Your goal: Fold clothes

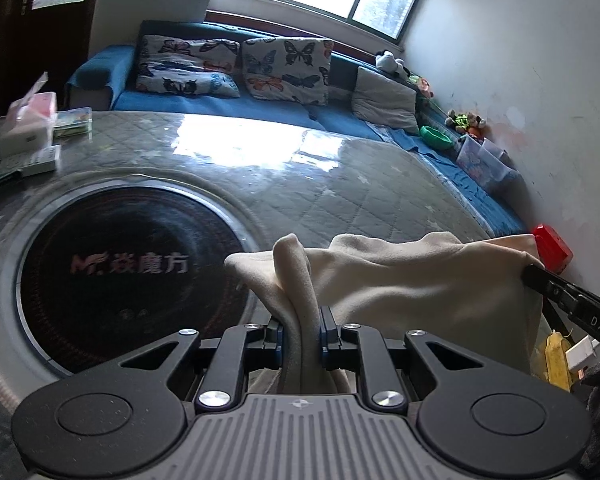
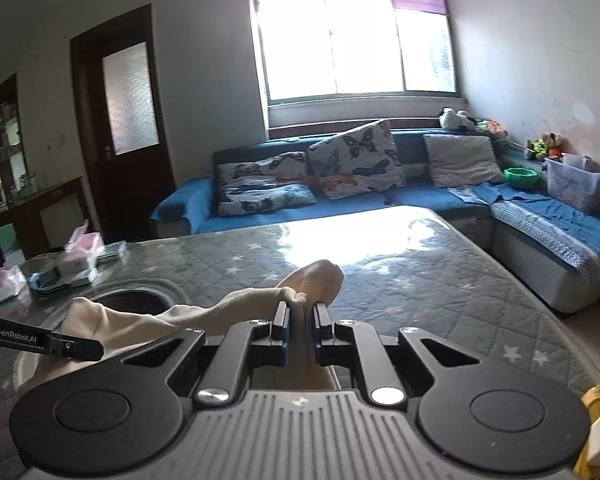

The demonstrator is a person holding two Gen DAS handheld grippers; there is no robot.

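Both the left gripper (image 1: 300, 330) and the right gripper (image 2: 300, 326) pinch the cream garment (image 1: 400, 280) in their fingers, holding it stretched just above the quilted bench (image 1: 340, 200) beside the round black cooktop (image 1: 132, 272), so the next move likely calls for lowering it flat before folding.

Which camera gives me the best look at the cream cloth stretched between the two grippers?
The left wrist view: the cream cloth spans from the left gripper across to the right gripper's fingers. The right wrist view shows only a bunched fold in the right gripper.
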